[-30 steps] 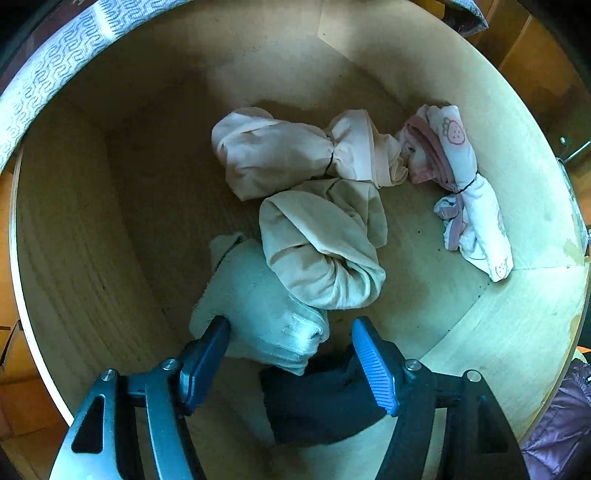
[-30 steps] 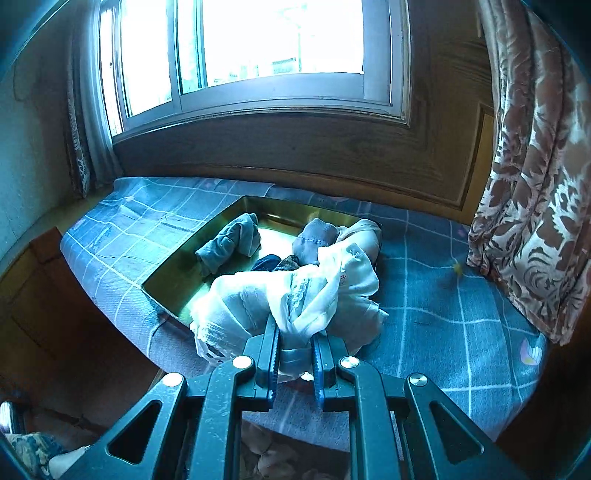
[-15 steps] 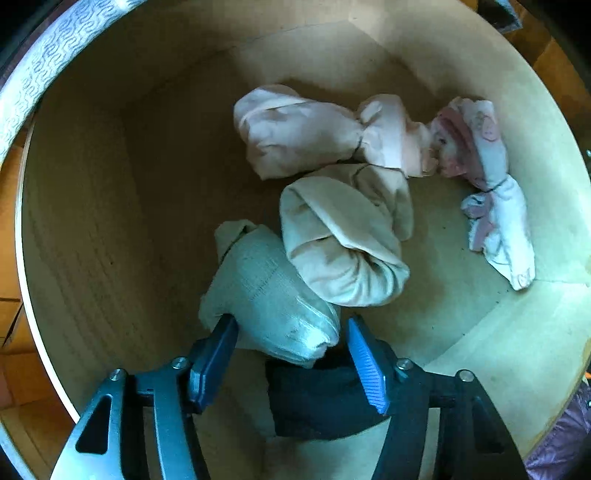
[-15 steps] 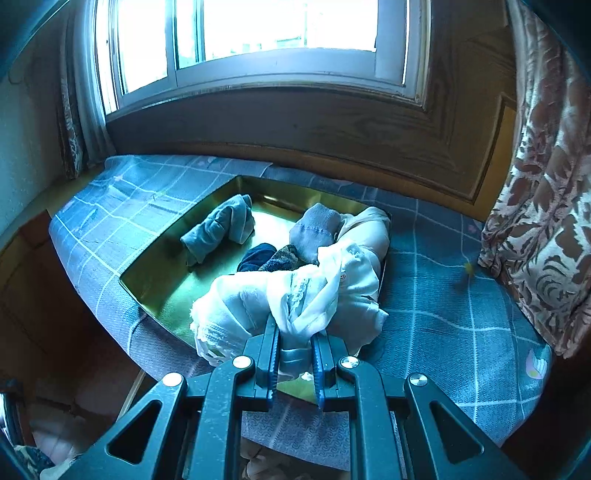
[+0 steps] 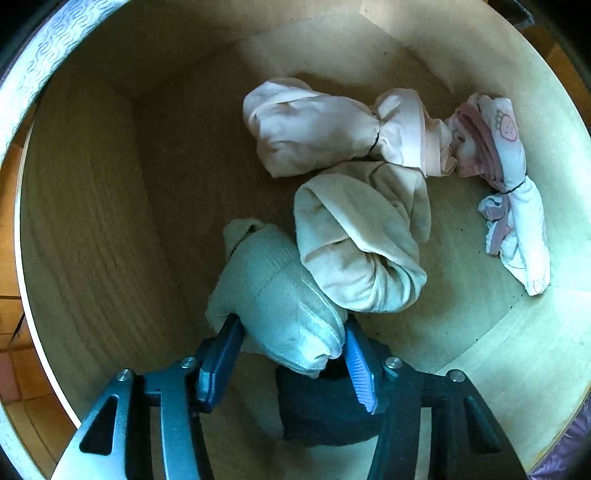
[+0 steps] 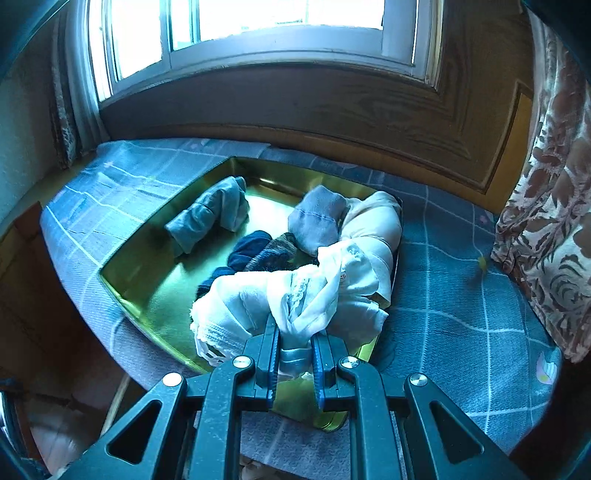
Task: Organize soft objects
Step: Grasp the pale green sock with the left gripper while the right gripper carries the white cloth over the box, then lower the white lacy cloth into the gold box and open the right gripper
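Note:
In the left wrist view my left gripper (image 5: 291,332) reaches into a wooden box (image 5: 92,221). Its blue pads press both sides of a pale green rolled cloth (image 5: 273,295). A dark cloth (image 5: 325,406) lies under it. A cream bundle (image 5: 362,240), a pink bundle (image 5: 325,125) and a white strawberry-print bundle (image 5: 509,177) lie further in. In the right wrist view my right gripper (image 6: 295,350) is shut on a white lacy cloth (image 6: 280,299) above a gold tray (image 6: 166,295).
The tray sits on a blue checked blanket (image 6: 461,314) below a window (image 6: 258,29). It holds a blue-grey roll (image 6: 210,214), a grey sock (image 6: 317,221), dark socks (image 6: 255,254) and a cream bundle (image 6: 376,225). A patterned curtain (image 6: 546,221) hangs at the right.
My left gripper has moved forward and narrowed until its pads sit against the pale green cloth. My right gripper, still holding the white cloth, has moved closer to the tray.

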A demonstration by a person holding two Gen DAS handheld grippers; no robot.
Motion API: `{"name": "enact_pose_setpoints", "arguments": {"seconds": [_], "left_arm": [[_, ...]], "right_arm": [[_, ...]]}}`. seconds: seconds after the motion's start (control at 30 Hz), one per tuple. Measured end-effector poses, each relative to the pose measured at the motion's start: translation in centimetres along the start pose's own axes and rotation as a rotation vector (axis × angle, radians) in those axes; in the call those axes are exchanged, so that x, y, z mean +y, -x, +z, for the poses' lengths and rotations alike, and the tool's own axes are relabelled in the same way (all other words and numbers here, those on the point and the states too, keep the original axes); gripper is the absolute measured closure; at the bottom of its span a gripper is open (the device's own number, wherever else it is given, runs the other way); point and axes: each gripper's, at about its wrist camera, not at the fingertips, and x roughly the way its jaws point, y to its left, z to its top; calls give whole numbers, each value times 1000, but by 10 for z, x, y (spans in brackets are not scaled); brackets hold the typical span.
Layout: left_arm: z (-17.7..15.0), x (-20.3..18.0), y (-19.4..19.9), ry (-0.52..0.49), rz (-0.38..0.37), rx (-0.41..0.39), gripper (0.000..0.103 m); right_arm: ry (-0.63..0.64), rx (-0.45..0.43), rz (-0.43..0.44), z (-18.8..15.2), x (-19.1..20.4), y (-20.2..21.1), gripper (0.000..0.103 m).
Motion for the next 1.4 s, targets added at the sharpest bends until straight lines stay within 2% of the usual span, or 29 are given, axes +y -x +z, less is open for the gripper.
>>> {"name": "enact_pose_setpoints", "arguments": {"seconds": [0.1, 0.37, 0.57, 0.83, 0.93, 1.1, 1.2, 1.4], "left_arm": [[0, -2, 3, -31, 3, -8, 55], [-8, -2, 9, -20, -4, -43, 61], [-18, 4, 16, 7, -67, -70, 63], [-15, 9, 18, 16, -81, -98, 64], [-21, 8, 23, 28, -102, -117, 64], [-29, 8, 24, 30, -102, -132, 64], [-37, 5, 29, 49, -104, -164, 64], [-52, 8, 47, 77, -135, -238, 64]], "right_arm": [[5, 16, -8, 4, 0, -8, 88], [39, 70, -55, 10, -1, -35, 87], [53, 105, -65, 11, -1, -54, 82], [40, 104, -85, 12, 1, -59, 80], [25, 92, -82, 10, 0, -56, 73], [39, 100, -100, 12, 2, -60, 73], [47, 122, -109, 12, 2, -66, 71], [11, 108, -83, 11, -3, -67, 67]]}}
